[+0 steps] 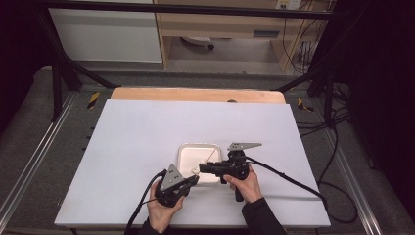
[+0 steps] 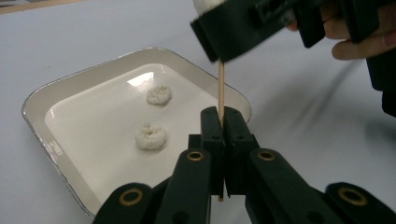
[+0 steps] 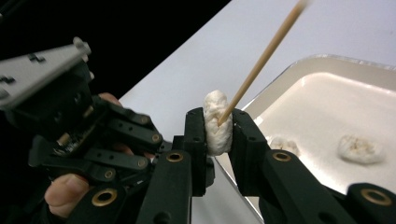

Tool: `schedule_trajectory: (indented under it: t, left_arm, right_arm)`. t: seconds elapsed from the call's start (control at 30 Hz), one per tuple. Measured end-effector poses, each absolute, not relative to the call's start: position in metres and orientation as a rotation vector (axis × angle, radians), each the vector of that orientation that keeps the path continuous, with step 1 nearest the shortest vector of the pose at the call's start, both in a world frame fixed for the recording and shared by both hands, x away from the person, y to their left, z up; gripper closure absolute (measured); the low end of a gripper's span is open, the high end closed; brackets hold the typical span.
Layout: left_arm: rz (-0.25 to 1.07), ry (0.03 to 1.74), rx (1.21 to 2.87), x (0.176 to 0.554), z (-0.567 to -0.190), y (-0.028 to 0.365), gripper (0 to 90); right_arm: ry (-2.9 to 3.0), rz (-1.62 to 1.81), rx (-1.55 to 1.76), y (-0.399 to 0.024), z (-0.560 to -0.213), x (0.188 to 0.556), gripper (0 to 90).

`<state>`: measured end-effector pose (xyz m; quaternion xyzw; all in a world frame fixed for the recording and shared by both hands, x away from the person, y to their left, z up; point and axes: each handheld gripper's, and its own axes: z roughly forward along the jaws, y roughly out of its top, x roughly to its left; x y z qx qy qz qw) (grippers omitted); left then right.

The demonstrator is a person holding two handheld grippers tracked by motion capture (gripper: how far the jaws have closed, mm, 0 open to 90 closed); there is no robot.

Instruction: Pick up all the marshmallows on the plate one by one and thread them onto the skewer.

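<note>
Left tool [image 2: 219, 128] clamped tight on skewer [image 2: 221, 88]; right tool [image 3: 218, 126] pinching white ring piece [image 3: 217, 122] on skewer.

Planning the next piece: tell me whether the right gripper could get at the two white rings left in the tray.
Probably not yet. The right gripper is shut on a white ring threaded on the skewer; nothing blocks the rings in the tray.

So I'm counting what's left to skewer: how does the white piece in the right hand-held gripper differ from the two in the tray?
The gripped piece stands on edge between the right hand-held gripper pads; the two tray pieces lie flat in the tray. The wooden skewer, clamped by the left hand-held gripper, enters the gripped piece; the tray pieces lie untouched. All three are white and puffy.
</note>
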<state>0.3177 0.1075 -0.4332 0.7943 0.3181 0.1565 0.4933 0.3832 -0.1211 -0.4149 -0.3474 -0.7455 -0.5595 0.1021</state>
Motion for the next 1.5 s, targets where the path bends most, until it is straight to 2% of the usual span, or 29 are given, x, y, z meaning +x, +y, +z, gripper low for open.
schedule_trajectory:
  t: [0.37, 0.4, 0.6, 0.73, 0.93, 1.2, 1.5]
  left_arm:
    - [0.372, 0.776, 1.921, 0.32, -0.434, 0.106, 88.5]
    - [0.378, 0.784, 1.922, 0.32, -0.434, 0.107, 88.5]
    - [0.386, 0.82, 1.904, 0.32, -0.436, 0.12, 88.6]
    - [0.385, 0.851, 1.899, 0.319, -0.438, 0.132, 88.6]
    - [0.389, 0.872, 1.905, 0.316, -0.438, 0.144, 88.5]
    - [0.389, 0.882, 1.909, 0.315, -0.438, 0.15, 88.5]
    - [0.384, 0.889, 1.908, 0.317, -0.439, 0.151, 88.5]
  right_arm:
    - [-2.216, -1.625, -1.024, -0.117, -0.422, 0.381, 75.9]
    - [-2.217, -1.627, -1.024, -0.117, -0.422, 0.381, 73.5]
    - [-2.266, -1.715, -1.047, -0.125, -0.41, 0.38, 44.5]
    - [-2.353, -1.755, -1.118, -0.132, -0.405, 0.38, 28.4]
    - [-2.55, -1.713, -1.169, -0.137, -0.406, 0.386, 15.7]
    - [-2.673, -1.601, -1.207, -0.133, -0.415, 0.403, 15.0]
    - [-2.787, -1.482, -1.14, -0.112, -0.43, 0.422, 27.3]
